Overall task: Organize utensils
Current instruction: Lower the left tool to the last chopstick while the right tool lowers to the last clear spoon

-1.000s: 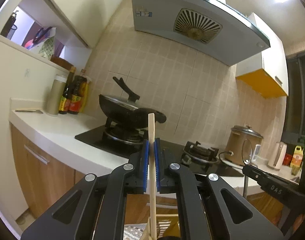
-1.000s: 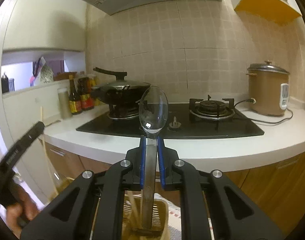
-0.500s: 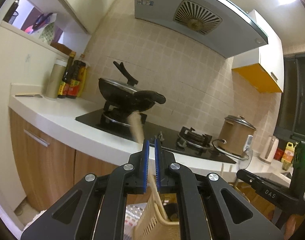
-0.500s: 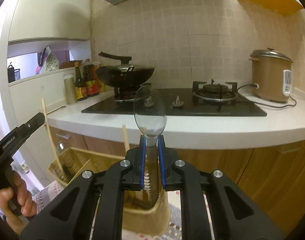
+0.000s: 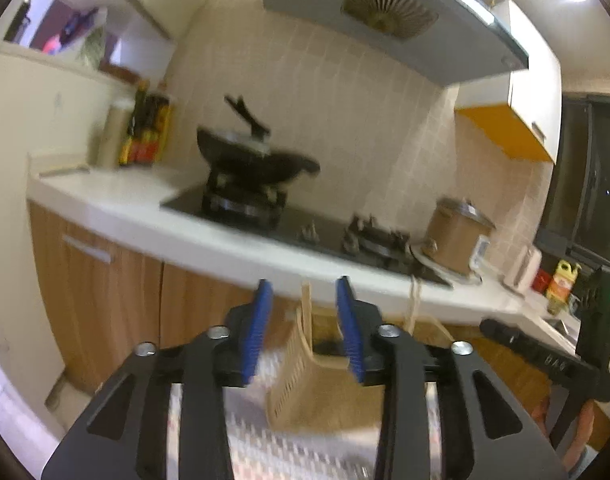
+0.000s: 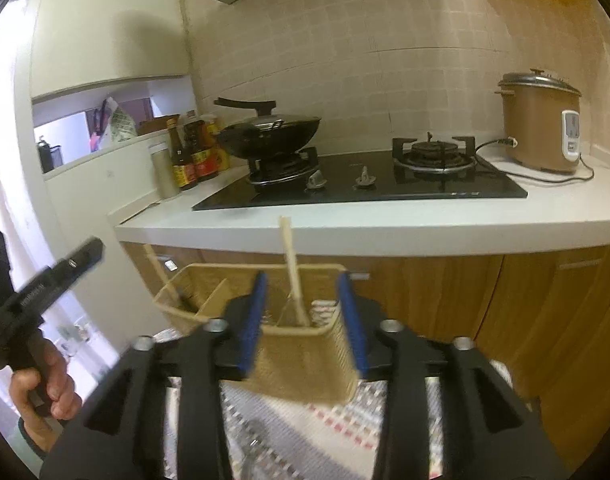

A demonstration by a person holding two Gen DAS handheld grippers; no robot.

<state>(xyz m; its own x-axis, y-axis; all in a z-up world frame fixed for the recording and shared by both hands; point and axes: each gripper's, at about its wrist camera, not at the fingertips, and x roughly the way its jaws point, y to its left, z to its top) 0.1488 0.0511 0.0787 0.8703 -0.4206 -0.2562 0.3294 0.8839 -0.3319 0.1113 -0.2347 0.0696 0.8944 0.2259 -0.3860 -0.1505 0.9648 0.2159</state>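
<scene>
- The left gripper (image 5: 303, 330) has its two blue-padded jaws parted and widening, with nothing pressed between the pads.
- Seen through that gap, beyond the fingers, stands a tan slatted utensil basket (image 5: 305, 392), blurred by motion.
- A pale wooden handle (image 5: 307, 300) rises from the basket's near rim.
- The right gripper (image 6: 301, 322) also has its blue-padded jaws apart and spreading, gripping nothing.
- Past its fingers the same utensil basket (image 6: 301, 364) sits low, in front of the kitchen cabinets, on a patterned red and white cloth (image 6: 337, 428).
- A wooden utensil (image 6: 291, 268) stands upright in the basket's middle section, its handle reaching up past the counter edge.
- A second wooden stick (image 6: 159, 274) leans out of the basket's left end.
- What else lies inside the basket is too blurred to tell.
- At the left edge of the right wrist view, a hand (image 6: 45, 390) holds the black body of the other gripper.
- Behind the basket runs a white countertop (image 6: 385, 224) over wooden cabinet doors (image 6: 545, 320).
- On the counter is a black glass hob (image 6: 365, 184) with two burners.
- A lidded black wok (image 6: 271, 132) sits on the left burner.
- Sauce bottles (image 6: 193, 156) stand to the left of the wok.
- A brown rice cooker (image 6: 539, 120) stands at the far right, its cord trailing across the counter.
- A range hood (image 5: 389, 12) hangs above the hob against a tiled wall.
</scene>
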